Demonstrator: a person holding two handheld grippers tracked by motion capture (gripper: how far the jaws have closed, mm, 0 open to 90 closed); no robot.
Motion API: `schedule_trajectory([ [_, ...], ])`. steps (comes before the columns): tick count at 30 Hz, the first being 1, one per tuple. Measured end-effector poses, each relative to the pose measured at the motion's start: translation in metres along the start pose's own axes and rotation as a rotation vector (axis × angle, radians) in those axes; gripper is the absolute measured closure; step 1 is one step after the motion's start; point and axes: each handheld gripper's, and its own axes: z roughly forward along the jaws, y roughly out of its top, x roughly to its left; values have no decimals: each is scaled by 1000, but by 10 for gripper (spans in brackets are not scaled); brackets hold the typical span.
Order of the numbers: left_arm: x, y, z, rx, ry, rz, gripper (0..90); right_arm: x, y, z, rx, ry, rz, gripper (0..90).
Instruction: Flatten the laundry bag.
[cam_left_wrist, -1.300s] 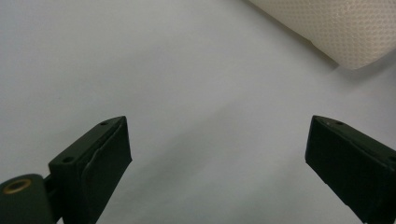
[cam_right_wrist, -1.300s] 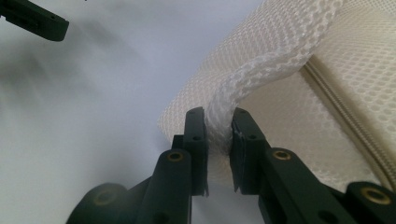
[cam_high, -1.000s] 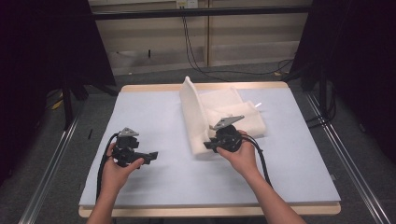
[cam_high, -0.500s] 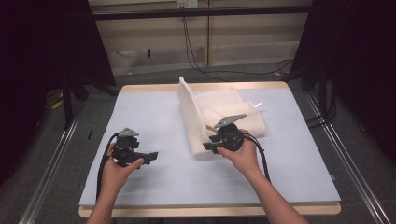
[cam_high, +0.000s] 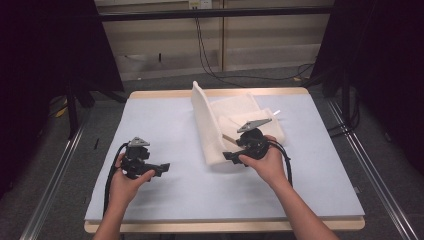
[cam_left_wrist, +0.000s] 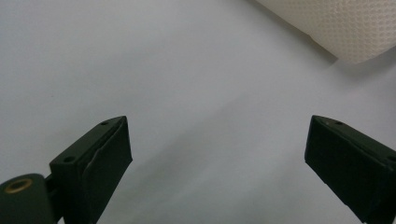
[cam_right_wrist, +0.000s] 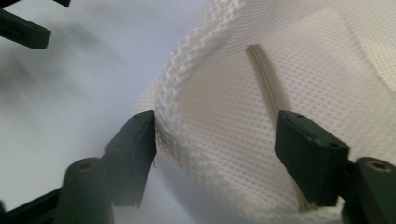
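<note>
Our right claw (cam_high: 231, 156) stands released, jaws spread around the thick woven edge of the white mesh cloth (cam_high: 227, 120); since a second ago that raised flap has leaned a little further left. Our left claw (cam_high: 161, 168) is released too, unmoved over bare table (cam_high: 175, 200), with the cloth's corner well ahead. Open table lies left and near of the cloth.

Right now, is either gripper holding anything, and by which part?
Nothing is clamped. The right gripper is open, its jaws straddling the raised thick woven edge of the white mesh fabric bag. The left gripper is open over the bare pale table cover.
</note>
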Motion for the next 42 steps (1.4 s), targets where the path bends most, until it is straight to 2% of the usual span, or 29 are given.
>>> schedule_trajectory([
  [5, 0, 0, 0, -1, -1, -3, 70, -6, -2, -7, 21, -29, 7, 191],
  [10, 0, 0, 0, 1, -4, -6, 70, -12, -8, -12, 39, -74, -14, 107],
  [14, 0, 0, 1, 11, 0, -1, 71, -21, -16, -17, 35, -87, -13, 85],
  [16, -1, -1, 2, 4, 3, -6, 71, -24, -19, -18, 28, -86, 4, 77],
  [17, -1, -1, 2, 5, 3, -5, 71, -24, -20, -19, 32, -100, 1, 78],
  [21, -1, -1, 2, 3, 2, -3, 72, -27, -24, -20, 34, -99, -8, 77],
  [26, -1, -1, 2, 1, -1, -4, 78, -31, -29, -20, 33, -108, 9, 93],
  [29, 0, -1, 1, 10, -9, -6, 81, -34, -33, -18, 34, -97, 19, 120],
  [31, 1, -1, 1, 0, 3, -10, 82, -35, -35, -17, 40, -102, 23, 138],
  [42, 0, -1, 1, 1, -38, -12, 123, -34, -37, -13, 27, -96, -4, 299],
])
